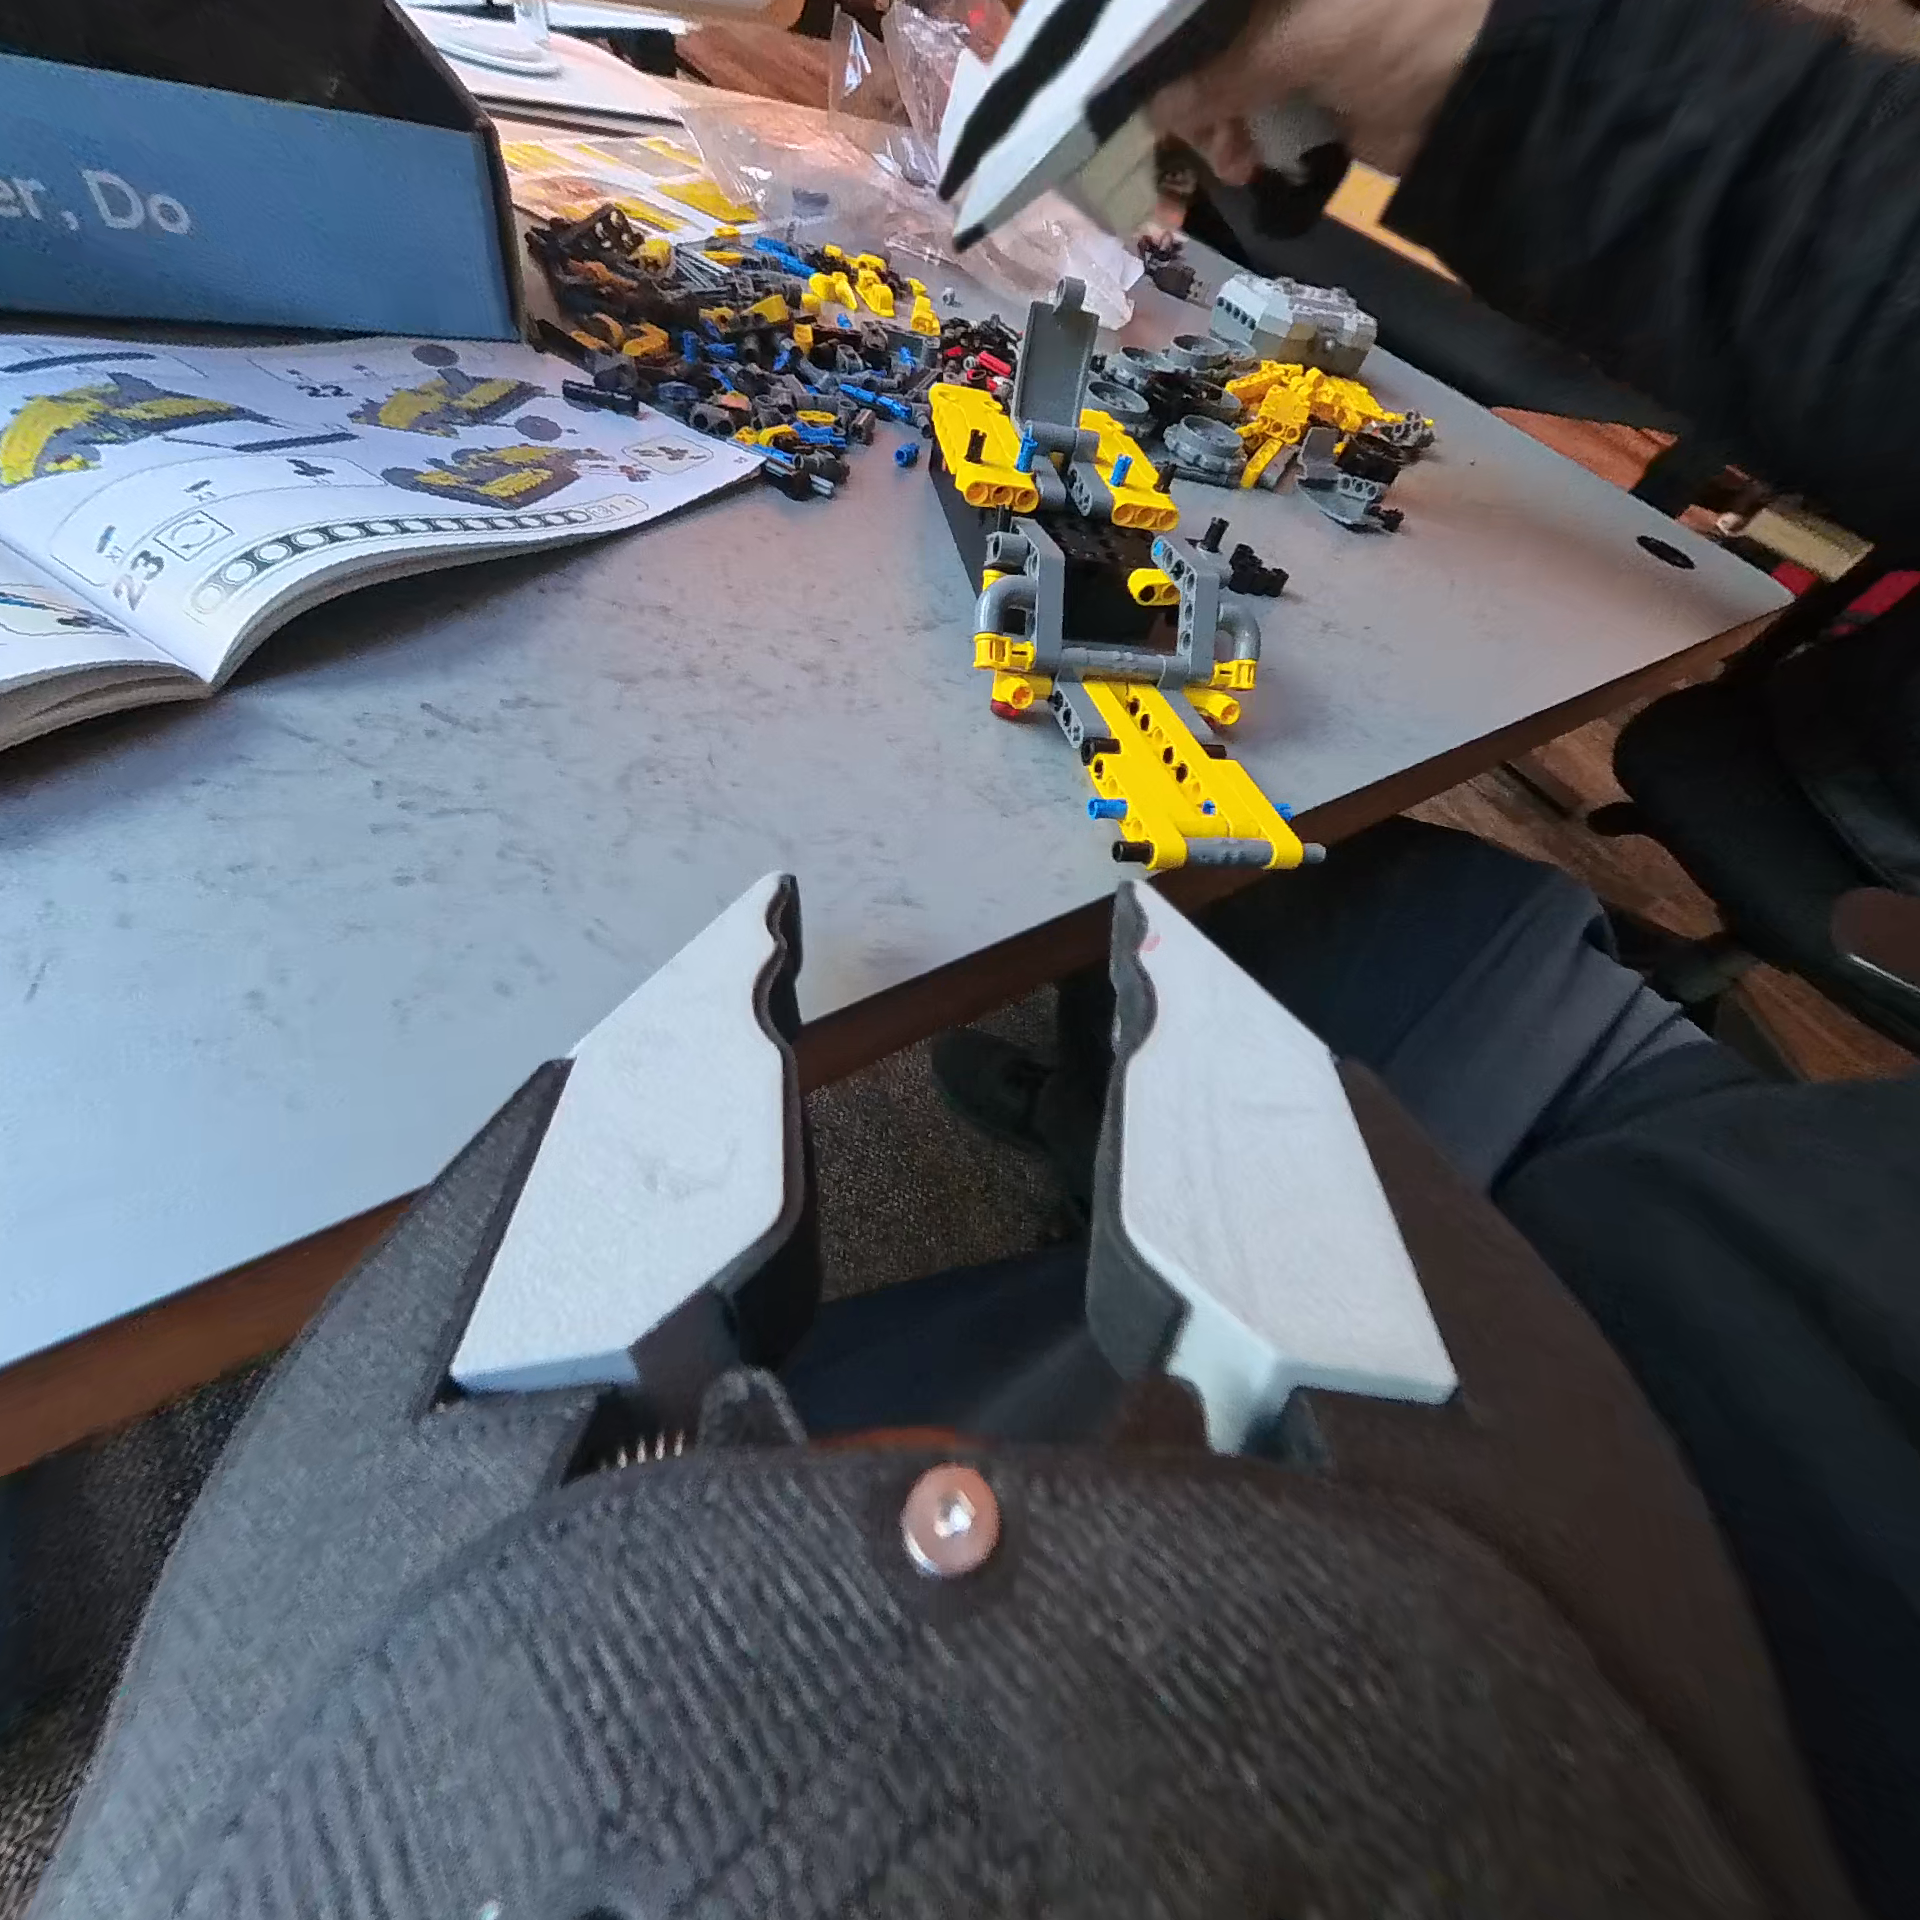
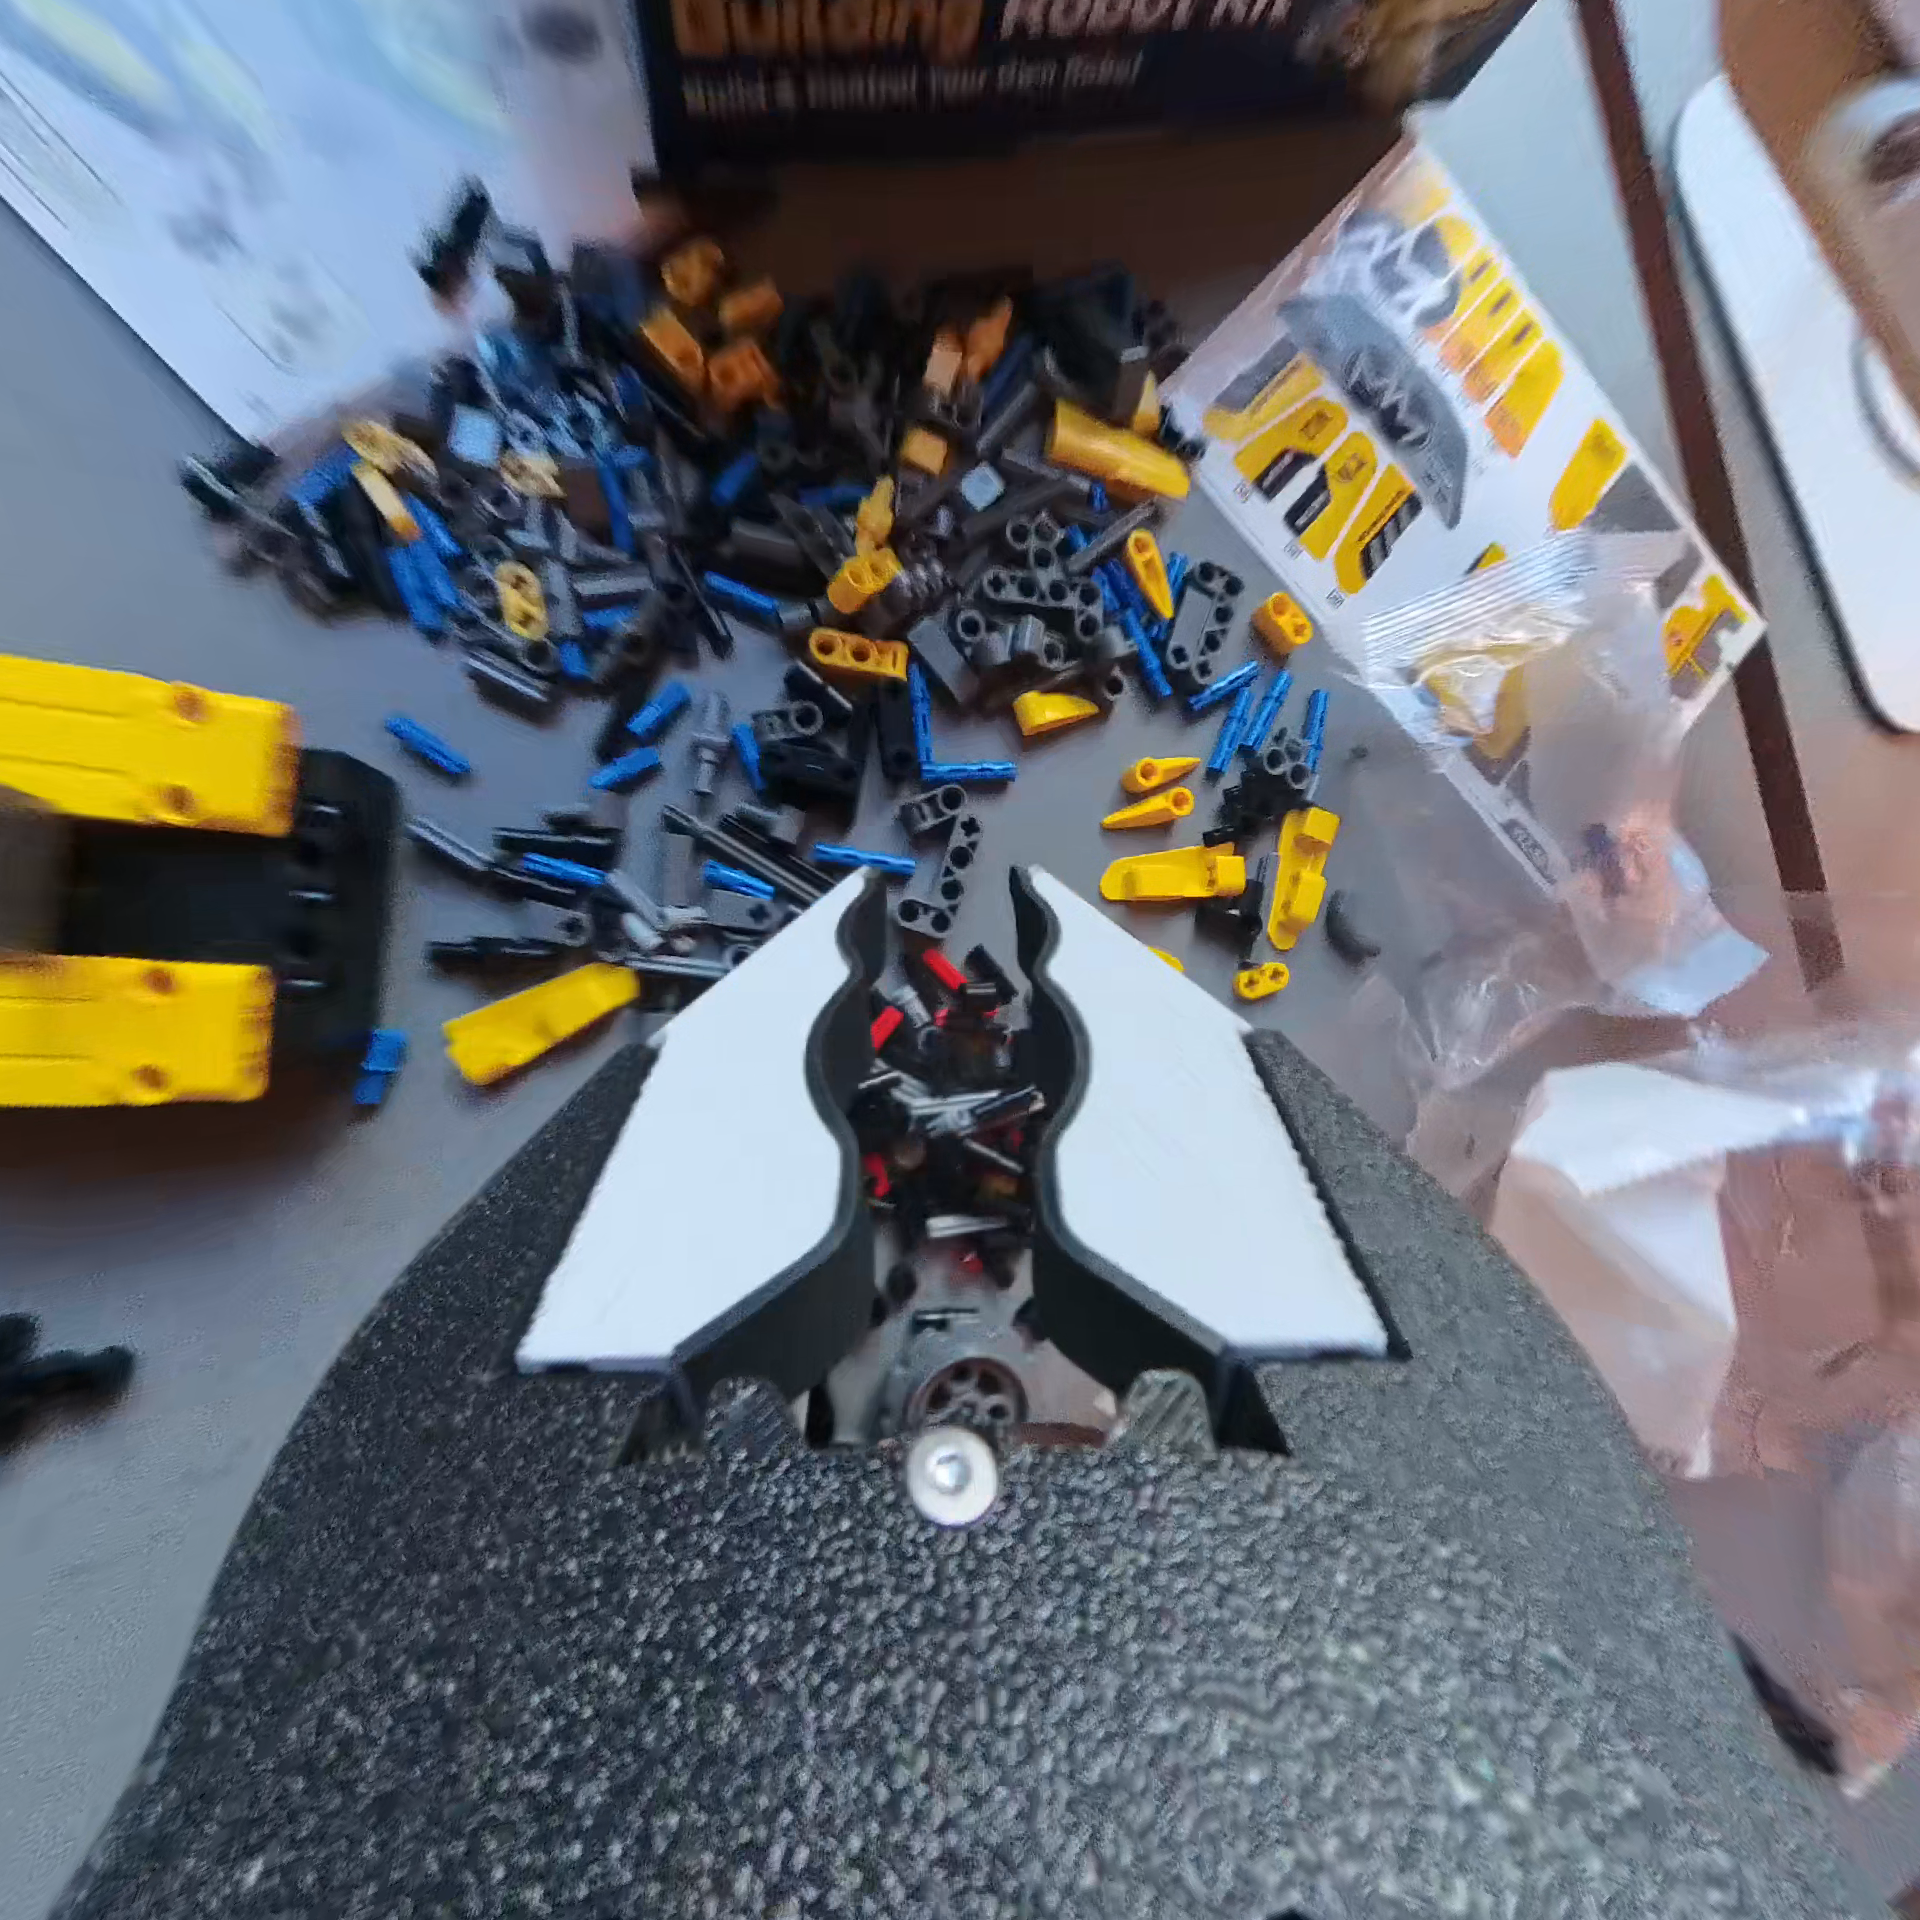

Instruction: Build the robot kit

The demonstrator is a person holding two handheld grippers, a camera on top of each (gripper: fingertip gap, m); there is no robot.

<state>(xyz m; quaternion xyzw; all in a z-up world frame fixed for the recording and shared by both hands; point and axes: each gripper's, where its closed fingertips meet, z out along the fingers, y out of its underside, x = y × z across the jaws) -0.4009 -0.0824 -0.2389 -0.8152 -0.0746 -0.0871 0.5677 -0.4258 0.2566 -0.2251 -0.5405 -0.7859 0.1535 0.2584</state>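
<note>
- Since the grey table [image 1: 520, 831] carries everything, it comes first: one slab, with its near corner poking out over a person's lap.
- One dark box [image 1: 239, 208] stands at the far side, probably pushed back to keep the middle free for building. The right wrist view shows a dark box at the top too; can't tell if it's the same one.
- One instruction booklet [image 1: 312, 488] lies open and flat beside the box, I'd guess so the page stays readable.
- One half-built yellow and grey model [image 1: 1101, 582] sits lengthwise near the table edge, its grey flap tilted up, close to the person for easy reach.
- Two grippers. The left gripper [image 1: 956, 935] hangs off the table's near corner, fingers wide apart, nothing between them, the model's yellow end nearest. The right gripper [image 2: 943, 883] hovers over the parts, fingers apart with a narrow gap, gripping nothing that I can see.
- One sticker sheet [image 2: 1455, 436] lies on the far right with crinkled clear bags [image 2: 1558, 727] on top, at least two.
- Loose parts pile [image 2: 831, 582]: way too many to count, blue pins, black connectors, yellow bits, spread out flat so pieces can be spotted. Red and black pins sit right under the right gripper.
- Several grey wheel hubs [image 1: 1184, 395] cluster behind the model; the exact number is unclear.
</note>
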